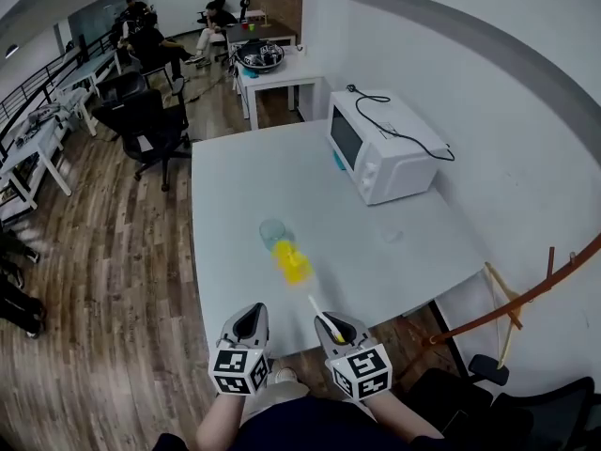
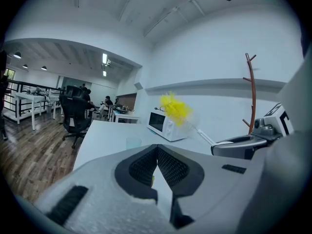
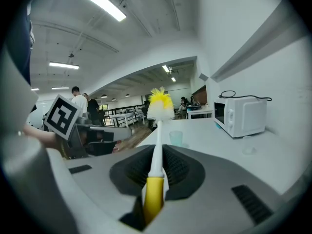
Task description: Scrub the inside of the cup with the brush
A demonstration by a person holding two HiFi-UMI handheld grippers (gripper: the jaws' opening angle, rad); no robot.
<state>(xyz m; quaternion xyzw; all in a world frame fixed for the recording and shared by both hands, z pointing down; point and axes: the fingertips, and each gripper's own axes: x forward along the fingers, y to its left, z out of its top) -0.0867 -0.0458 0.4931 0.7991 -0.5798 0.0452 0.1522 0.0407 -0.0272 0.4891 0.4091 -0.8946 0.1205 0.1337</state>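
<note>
A clear cup (image 1: 274, 232) stands upright in the middle of the white table (image 1: 235, 195). It also shows ahead in the left gripper view, cup (image 2: 133, 143), and in the right gripper view, cup (image 3: 176, 137). My right gripper (image 1: 331, 325) (image 3: 157, 152) is shut on the brush's white handle (image 3: 157, 145). The yellow bristle head (image 1: 292, 262) (image 3: 160, 101) points toward the cup and hangs just short of it. My left gripper (image 1: 249, 319) (image 2: 156, 152) is shut and holds nothing, beside the right one over the table's near edge. The brush head (image 2: 174, 107) shows in the left gripper view too.
A white microwave (image 1: 378, 148) with its cord stands at the table's far right by the wall. A small clear object (image 1: 392, 237) lies in front of it. Office chairs (image 1: 150, 125), further tables and seated people fill the room at left. A wooden rack (image 1: 526, 294) stands at right.
</note>
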